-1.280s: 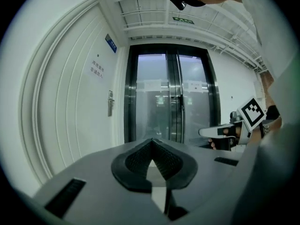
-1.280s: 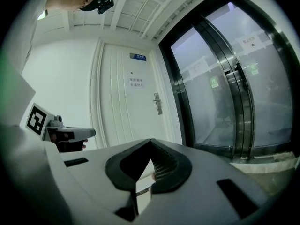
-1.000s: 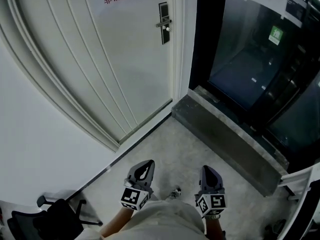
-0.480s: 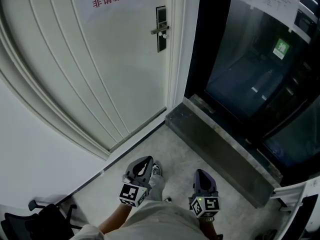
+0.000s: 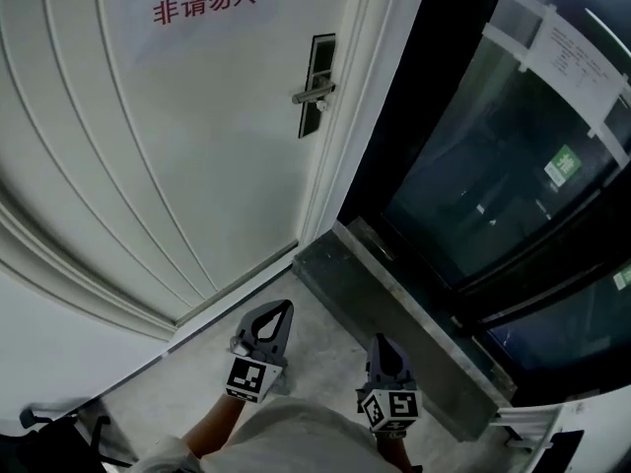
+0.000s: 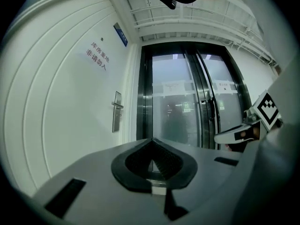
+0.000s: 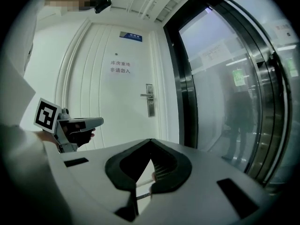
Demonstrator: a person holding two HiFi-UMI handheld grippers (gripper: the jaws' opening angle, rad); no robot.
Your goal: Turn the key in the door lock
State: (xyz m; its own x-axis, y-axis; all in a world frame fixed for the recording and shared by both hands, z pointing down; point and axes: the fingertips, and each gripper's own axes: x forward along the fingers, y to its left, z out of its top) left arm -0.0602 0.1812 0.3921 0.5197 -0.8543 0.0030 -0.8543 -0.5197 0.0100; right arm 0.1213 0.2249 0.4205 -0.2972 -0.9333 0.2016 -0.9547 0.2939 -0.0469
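Door lock (image 5: 315, 85) shows in the head view as a tall dark metal plate crossed by a silvery lever handle (image 5: 313, 93). It sits high on the right edge of the white panelled door (image 5: 197, 166), under red lettering (image 5: 202, 3). Whether a key is in it is too small to tell. The grey plastic left gripper (image 5: 279, 313) and the matching right gripper (image 5: 383, 348) are carried low and side by side over the speckled grey floor (image 5: 325, 348), well apart from the lock. That looks like a carrying pose for an approach, with the turning not yet begun. To the right, a polished grey stone threshold (image 5: 394, 294) runs below dark-framed glass doors (image 5: 473, 166).

In the left gripper view, the left gripper (image 6: 151, 142) is clenched. Its ribbed black pads meet at a point and hold nothing. The door lock (image 6: 116, 111) stands far ahead and to the left on the smooth matt door, and the right gripper (image 6: 234, 136) juts in at the right.

In the right gripper view, the right gripper (image 7: 150, 142) is likewise clamped shut and empty, its nose aimed almost straight at the door lock (image 7: 149, 107). I judge it the likelier tool for the key. The left gripper (image 7: 89, 122) floats level alongside.
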